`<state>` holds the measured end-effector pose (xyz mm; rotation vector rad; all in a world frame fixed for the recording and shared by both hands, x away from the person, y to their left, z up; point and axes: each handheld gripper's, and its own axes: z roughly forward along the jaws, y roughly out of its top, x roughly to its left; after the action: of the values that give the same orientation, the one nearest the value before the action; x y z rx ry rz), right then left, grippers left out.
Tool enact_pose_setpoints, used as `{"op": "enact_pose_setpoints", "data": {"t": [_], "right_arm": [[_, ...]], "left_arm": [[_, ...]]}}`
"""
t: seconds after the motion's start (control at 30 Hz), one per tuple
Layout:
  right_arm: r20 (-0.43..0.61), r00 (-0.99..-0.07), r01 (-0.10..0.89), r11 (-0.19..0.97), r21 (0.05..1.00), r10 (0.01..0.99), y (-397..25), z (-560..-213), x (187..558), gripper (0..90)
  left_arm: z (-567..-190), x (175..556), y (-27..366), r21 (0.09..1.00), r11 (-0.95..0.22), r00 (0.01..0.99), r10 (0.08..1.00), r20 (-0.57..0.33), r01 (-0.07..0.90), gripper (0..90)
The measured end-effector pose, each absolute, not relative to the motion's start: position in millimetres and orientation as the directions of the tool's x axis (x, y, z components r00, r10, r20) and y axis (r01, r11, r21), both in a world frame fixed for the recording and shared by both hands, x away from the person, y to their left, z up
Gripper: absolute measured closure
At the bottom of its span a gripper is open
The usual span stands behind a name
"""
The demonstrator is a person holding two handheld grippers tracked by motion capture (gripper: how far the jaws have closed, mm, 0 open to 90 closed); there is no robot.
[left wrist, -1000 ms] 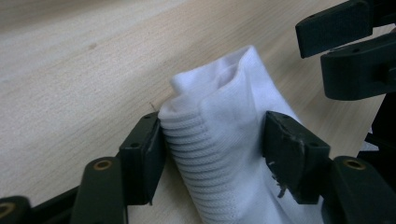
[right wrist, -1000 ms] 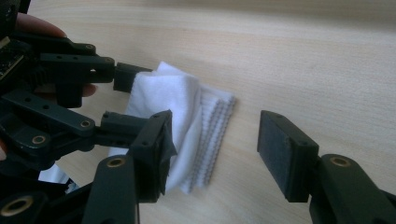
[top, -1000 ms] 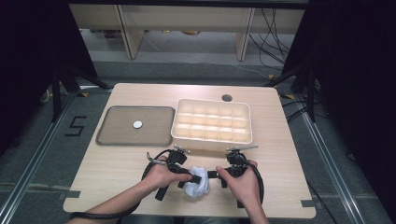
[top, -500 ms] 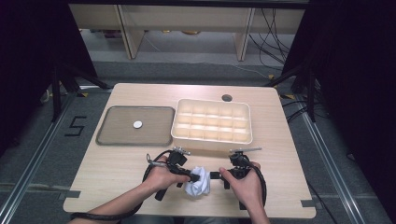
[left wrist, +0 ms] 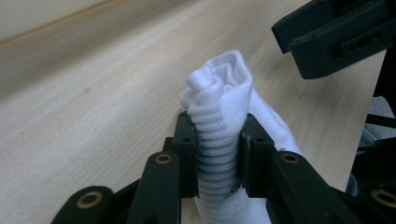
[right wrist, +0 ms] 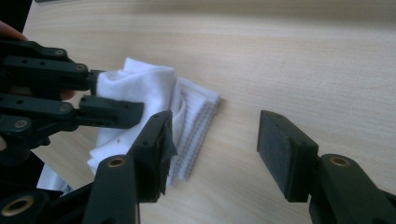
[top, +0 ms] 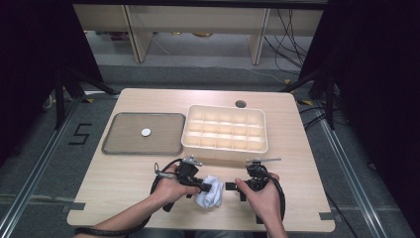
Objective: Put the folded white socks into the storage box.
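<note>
A person sat at a pale wooden surface (top: 124,168), forearms entering from the near edge, with a black two-jaw gripper in each hand. Close to that near edge, between the two hands, lay a bunched white sock (top: 209,192) with a ribbed cuff.

The left gripper (top: 205,186) pointed to the person's right, and its jaws were pinching the sock. In the left gripper view the ribbed cuff (left wrist: 219,154) stood squeezed upright between the two black jaws, with folded cloth bulging above them and more cloth spilling down towards the surface.

The right gripper (top: 232,186) pointed left towards the sock, just beside it. In the right gripper view its jaws were spread wide with bare wood between them; one jaw's pad lay at the edge of the sock's ribbed part (right wrist: 196,126), though contact could not be told, while the other jaw stood well apart from the cloth. That view also showed the left gripper (right wrist: 93,100) gripping the cloth from the far side.

Farther back on the surface sat a cream box with many compartments (top: 225,145). To its left, just beside it, lay a shallow grey tray (top: 119,146) with a small white disc (top: 145,132) on it.
</note>
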<state>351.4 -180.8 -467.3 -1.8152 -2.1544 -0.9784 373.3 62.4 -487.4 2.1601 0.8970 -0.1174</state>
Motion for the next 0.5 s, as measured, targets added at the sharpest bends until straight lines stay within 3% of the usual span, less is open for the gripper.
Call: {"op": "enact_pose_setpoints", "data": {"t": [0.17,0.2,0.37,0.5], "right_arm": [[0.502,-0.260,0.915,0.044,0.400,0.825,-184.5,-465.7,349.1,46.8],[0.475,-0.305,0.889,0.068,0.452,0.826,-186.3,-468.8,350.4,47.7],[0.456,-0.329,0.874,0.083,0.480,0.827,-187.2,-468.1,349.1,49.4],[0.441,-0.318,0.873,0.078,0.482,0.839,-185.5,-465.9,346.8,50.8]], "left_arm": [[-477.5,368.9,65.9,0.677,-0.453,0.779,0.552,-0.297,0.579,71.7],[-474.3,367.6,68.0,0.695,-0.450,0.788,0.548,-0.280,0.560,71.7],[-467.9,362.8,72.9,0.713,-0.434,0.783,0.564,-0.261,0.550,71.7],[-463.1,363.6,78.5,0.765,-0.430,0.806,0.560,-0.191,0.480,71.7]]}}
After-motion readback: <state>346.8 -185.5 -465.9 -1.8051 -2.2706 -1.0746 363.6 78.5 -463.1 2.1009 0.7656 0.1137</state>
